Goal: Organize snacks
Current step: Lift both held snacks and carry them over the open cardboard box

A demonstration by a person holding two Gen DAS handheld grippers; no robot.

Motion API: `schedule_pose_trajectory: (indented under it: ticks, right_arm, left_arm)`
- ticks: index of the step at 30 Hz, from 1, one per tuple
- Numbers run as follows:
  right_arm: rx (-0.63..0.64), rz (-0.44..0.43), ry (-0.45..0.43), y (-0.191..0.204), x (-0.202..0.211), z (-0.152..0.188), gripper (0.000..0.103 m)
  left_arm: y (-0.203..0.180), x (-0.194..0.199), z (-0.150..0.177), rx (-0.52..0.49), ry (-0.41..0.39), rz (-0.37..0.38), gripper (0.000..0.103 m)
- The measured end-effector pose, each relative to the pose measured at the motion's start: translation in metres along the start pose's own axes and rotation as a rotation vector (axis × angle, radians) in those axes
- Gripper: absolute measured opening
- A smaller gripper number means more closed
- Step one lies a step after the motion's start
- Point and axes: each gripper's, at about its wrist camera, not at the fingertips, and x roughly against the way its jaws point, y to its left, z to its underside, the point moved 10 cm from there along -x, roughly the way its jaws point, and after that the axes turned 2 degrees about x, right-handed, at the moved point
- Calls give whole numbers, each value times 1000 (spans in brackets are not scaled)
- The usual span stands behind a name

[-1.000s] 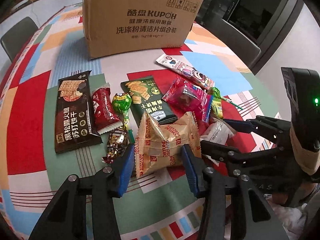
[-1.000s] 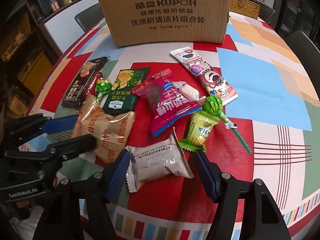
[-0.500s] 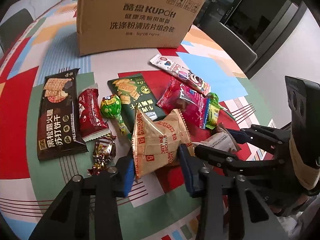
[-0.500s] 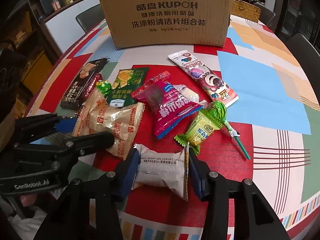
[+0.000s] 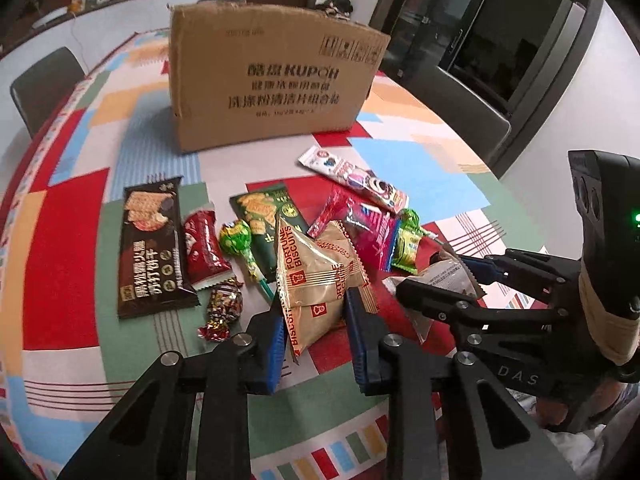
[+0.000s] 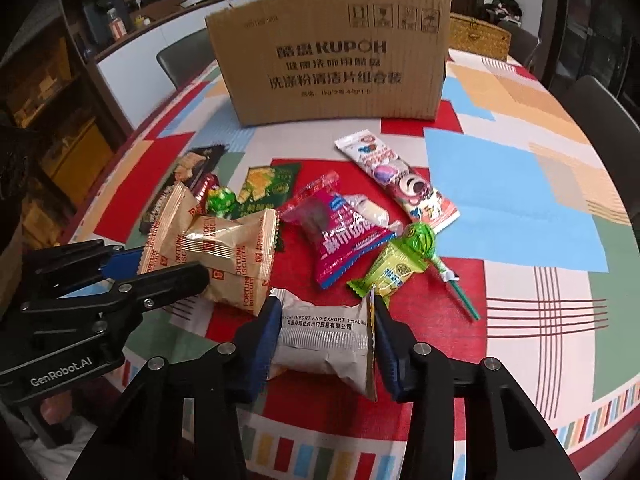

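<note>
Ahead, cardboard box (image 5: pixel 272 80) (lollipop (image 5: pixel 240 246) nearby)

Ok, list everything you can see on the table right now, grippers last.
cardboard box: 1, brown, far side of the table.
Fortune Biscuits packs: 2, tan, front left.
grey packet: 1, front centre.
black biscuit pack: 1, far left.
green cracker pack: 1, middle.
pink packet: 1, middle.
lollipops: 2, green.
cartoon bar: 1, white and pink, right of middle.
left gripper: black and blue, closing on the Fortune Biscuits packs.
right gripper: black and blue, closing on the grey packet.
</note>
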Motion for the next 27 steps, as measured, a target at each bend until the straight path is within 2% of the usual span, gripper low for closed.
schedule_pose_trajectory:
  ticks: [11,18,27]
  right_arm:
    - [30,9,-135,3,38,-29,45]
    - [54,22,-233,1,56,-65,45]
    - [87,49,-378,-4,79,-128,45]
  left_arm:
    - [-7,31,-26,-17,-109,-43,27]
    - [-3,54,-64,-62,-219,-117,27]
    - [7,80,-126,-105,-367,-181,27]
